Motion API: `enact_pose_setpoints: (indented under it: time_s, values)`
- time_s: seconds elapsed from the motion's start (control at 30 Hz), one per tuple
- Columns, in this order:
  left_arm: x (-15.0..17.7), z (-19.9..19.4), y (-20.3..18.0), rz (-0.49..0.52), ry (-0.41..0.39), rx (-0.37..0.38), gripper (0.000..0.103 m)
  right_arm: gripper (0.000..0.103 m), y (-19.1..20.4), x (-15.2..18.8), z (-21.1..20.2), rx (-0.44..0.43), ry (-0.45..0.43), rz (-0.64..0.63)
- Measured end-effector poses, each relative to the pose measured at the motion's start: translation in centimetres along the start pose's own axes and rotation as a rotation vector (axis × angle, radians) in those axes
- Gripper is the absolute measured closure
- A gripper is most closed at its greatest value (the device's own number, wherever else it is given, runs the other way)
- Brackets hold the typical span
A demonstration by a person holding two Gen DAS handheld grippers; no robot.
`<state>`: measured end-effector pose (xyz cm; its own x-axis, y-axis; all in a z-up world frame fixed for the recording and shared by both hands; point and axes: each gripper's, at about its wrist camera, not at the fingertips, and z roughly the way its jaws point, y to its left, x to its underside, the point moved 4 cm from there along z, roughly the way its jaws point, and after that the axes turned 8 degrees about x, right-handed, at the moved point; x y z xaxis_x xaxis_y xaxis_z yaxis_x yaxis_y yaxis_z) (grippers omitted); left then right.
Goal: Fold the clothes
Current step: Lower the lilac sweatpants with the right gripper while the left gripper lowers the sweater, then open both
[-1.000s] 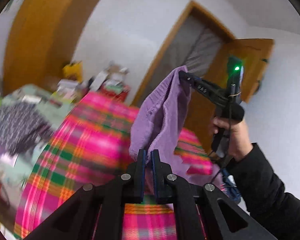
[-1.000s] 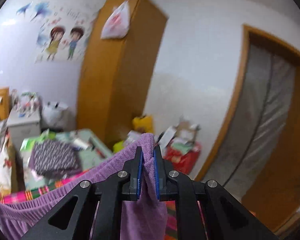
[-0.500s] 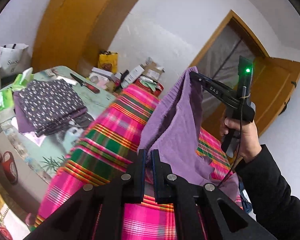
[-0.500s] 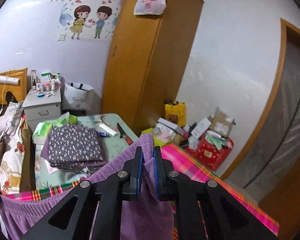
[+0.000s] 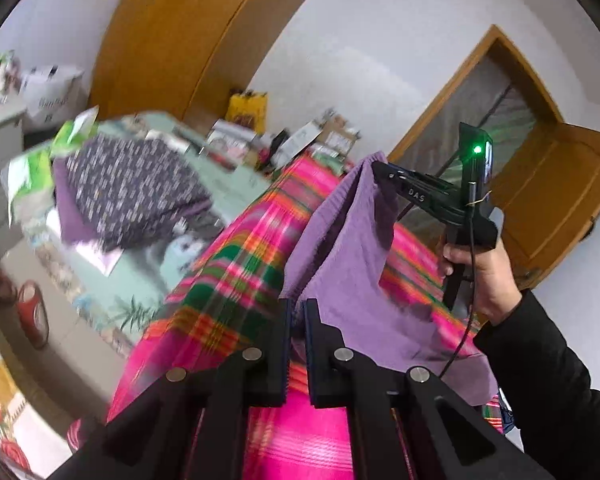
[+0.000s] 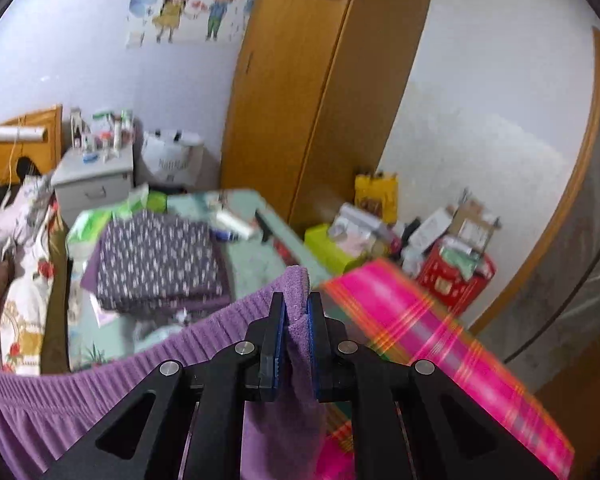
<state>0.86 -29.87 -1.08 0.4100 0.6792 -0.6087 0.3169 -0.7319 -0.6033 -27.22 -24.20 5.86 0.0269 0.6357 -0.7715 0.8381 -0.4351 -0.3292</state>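
Overhead, purple ribbed-waist garment [image 5: 352, 248] sagging, uncreased

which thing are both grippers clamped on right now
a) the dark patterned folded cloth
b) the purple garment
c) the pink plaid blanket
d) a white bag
b: the left gripper pinches one end of the purple garment, and the right gripper pinches the other end, so the garment hangs between them above the pink plaid blanket.
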Motion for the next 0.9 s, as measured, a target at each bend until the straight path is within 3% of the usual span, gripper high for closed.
enact_pose_setpoints:
  time_s: [0.17, 0.5, 0.73, 0.9]
  values:
    - [0.9, 1.3, 2.9, -0.052, 0.039, -0.023, 0.097, 0.093, 2.3, 1.2, 3.5, -0.038, 0.059, -0.002]
    - [-3.1, -1.8, 4.7, -0.014, -0.083, -0.094, 0.097, 0.093, 4.8, -4.8, 5.1, -0.082, -0.035, 0.002]
    - [-1.4, 1.7, 9.3, -0.094, 0.030, -0.144, 0.097, 0.092, 8.4, -1.1, 12.0, -0.125, 0.134, -0.048]
    - [0.4, 3.2, 11.1, -0.116, 0.095, -0.147, 0.096, 0.085, 9.6, 1.6, 15.1, -0.203, 0.269, -0.075]
